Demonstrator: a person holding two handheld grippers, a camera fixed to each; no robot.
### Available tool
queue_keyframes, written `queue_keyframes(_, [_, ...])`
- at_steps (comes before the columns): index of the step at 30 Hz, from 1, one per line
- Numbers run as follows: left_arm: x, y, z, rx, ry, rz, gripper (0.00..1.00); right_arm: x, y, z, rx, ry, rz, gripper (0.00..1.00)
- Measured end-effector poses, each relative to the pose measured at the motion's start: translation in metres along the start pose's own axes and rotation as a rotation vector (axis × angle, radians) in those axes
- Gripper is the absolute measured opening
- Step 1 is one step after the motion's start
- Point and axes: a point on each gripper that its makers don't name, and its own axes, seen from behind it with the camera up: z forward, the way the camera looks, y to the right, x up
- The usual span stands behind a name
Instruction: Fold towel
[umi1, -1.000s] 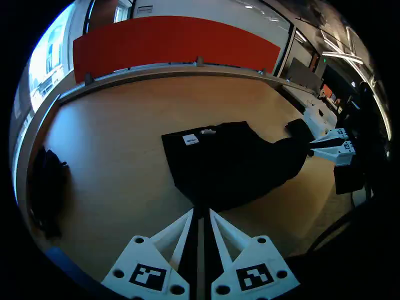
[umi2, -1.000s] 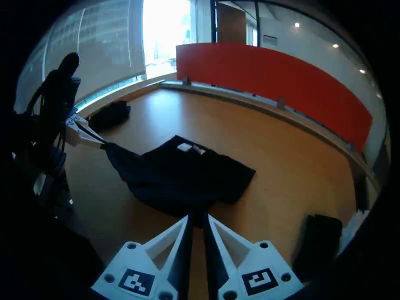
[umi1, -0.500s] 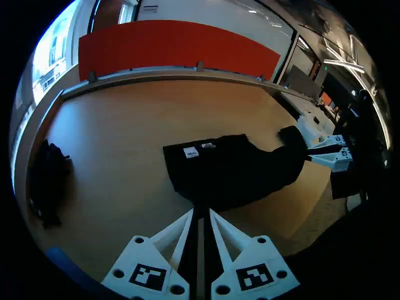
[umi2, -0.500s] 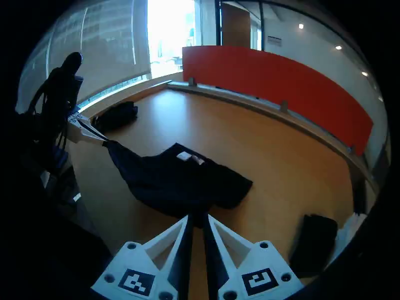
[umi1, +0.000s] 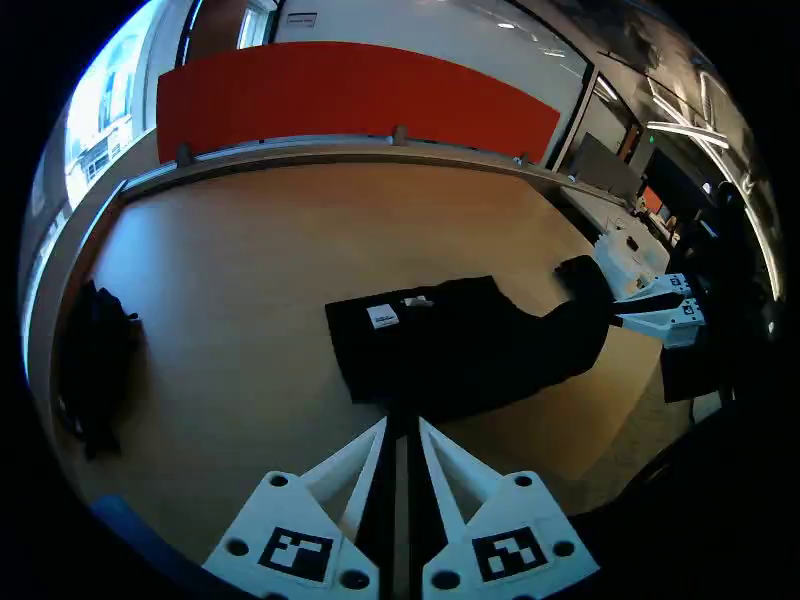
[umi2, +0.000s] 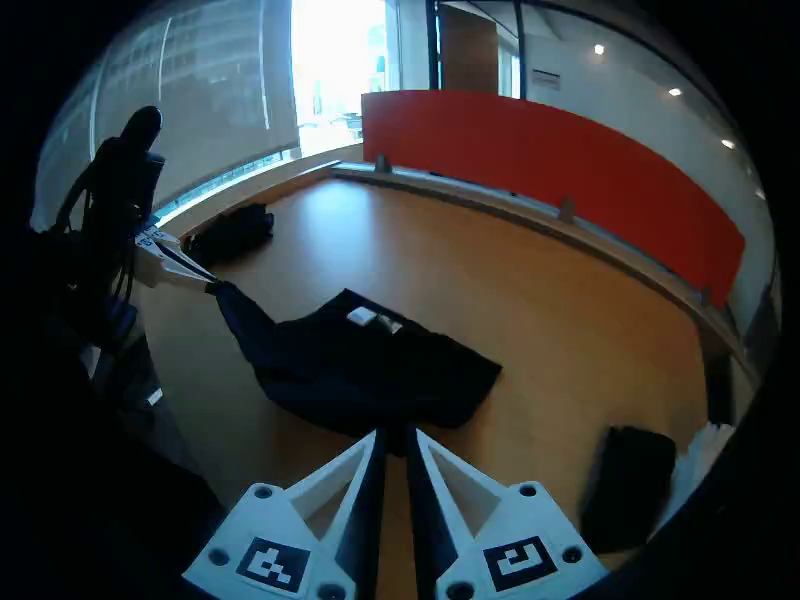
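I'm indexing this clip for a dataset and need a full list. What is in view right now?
towel: one, black, spread on the table, an edge pinched by each gripper
tags: two, white, on the towel near its far edge
table: one, light wood, under the towel
partition: one, red, standing along the table's far edge
bag: one, black, at the table's edge towards the window
bundle: one, black, on the table to the right in the right gripper view; too dark to identify
window: one, bright, beyond the partition's end
left gripper: one, white, shut on the towel
right gripper: one, white, shut on the towel
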Motion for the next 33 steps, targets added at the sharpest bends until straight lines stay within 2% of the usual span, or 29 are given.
queue_keyframes(6, [0.010,-0.007,0.011,0.011,0.014,-0.014,0.06,0.006,0.010,0.011,-0.012,-0.003,0.001,0.13])
queue_keyframes(14, [0.024,-0.023,0.038,0.029,0.028,-0.034,0.07,0.012,0.031,0.039,-0.037,-0.026,-0.002,0.13])
queue_keyframes(26, [0.040,-0.043,0.085,0.040,0.022,-0.021,0.06,0.012,0.057,0.081,-0.068,-0.068,0.034,0.13])
queue_keyframes(33, [0.041,-0.047,0.104,0.030,0.007,-0.005,0.06,0.002,0.066,0.091,-0.083,-0.092,0.063,0.13])
